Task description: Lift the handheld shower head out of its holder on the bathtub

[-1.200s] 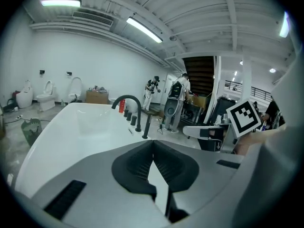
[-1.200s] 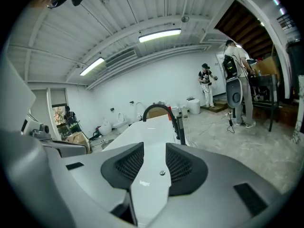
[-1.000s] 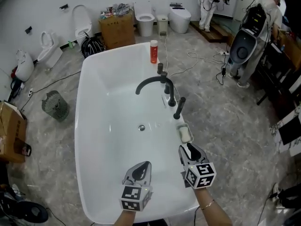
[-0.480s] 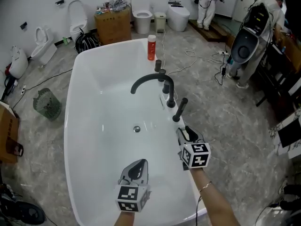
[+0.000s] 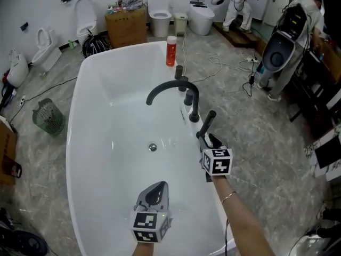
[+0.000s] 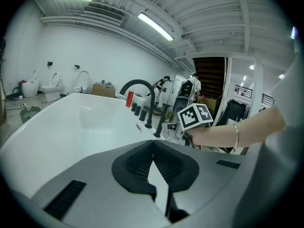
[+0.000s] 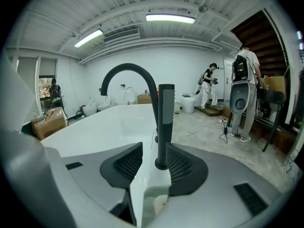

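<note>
The right claw (image 7: 154, 147), jaws just opening, straddles the upright handheld shower head (image 7: 166, 113) untouched, ready to grip (left claw (image 6: 153, 143) clenched, empty).

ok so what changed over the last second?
The right gripper moved forward along the bathtub rim to the handheld shower head. Its jaws have just been opening and now straddle the handle's base, not clamped. Unchanged: shower head upright on the rim, left gripper shut and empty over the bathtub.
</note>
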Demonstrator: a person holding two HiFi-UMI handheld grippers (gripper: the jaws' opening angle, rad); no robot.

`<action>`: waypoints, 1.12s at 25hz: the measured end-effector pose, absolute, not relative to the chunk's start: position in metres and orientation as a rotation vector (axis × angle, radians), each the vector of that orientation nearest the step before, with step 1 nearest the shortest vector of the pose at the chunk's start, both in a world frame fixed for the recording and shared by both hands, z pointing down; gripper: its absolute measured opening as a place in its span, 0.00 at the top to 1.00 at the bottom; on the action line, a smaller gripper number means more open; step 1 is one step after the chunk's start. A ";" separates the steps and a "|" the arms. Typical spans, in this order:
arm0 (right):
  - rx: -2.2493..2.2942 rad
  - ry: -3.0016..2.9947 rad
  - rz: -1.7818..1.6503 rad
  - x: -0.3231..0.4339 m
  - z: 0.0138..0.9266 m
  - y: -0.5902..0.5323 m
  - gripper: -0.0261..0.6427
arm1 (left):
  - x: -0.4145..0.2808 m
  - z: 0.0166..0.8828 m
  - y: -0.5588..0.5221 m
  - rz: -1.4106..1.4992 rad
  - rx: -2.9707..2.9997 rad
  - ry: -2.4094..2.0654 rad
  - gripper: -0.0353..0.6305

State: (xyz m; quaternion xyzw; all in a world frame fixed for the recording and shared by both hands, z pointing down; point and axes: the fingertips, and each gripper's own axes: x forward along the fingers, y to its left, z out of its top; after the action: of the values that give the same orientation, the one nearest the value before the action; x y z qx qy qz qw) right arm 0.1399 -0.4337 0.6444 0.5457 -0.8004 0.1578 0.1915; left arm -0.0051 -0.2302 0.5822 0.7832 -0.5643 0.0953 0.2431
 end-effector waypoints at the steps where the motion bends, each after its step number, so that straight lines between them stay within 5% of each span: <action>1: 1.528 -2.238 0.433 0.140 0.648 -0.438 0.72 | -0.005 0.585 -0.232 0.257 2.141 -1.539 0.92; 12: 1.488 -2.183 0.388 0.137 0.682 -0.473 0.67 | -0.010 0.611 -0.244 0.237 2.128 -1.525 0.92; 28: 1.572 -2.154 0.405 0.137 0.685 -0.495 0.78 | -0.020 0.619 -0.246 0.238 2.086 -1.524 0.92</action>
State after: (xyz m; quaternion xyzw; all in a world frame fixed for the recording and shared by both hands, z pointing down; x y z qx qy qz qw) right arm 0.1367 -0.4946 0.6847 0.5686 -0.7790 0.1464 0.2201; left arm -0.0200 -0.2463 0.6191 0.7742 -0.5656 0.0882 0.2701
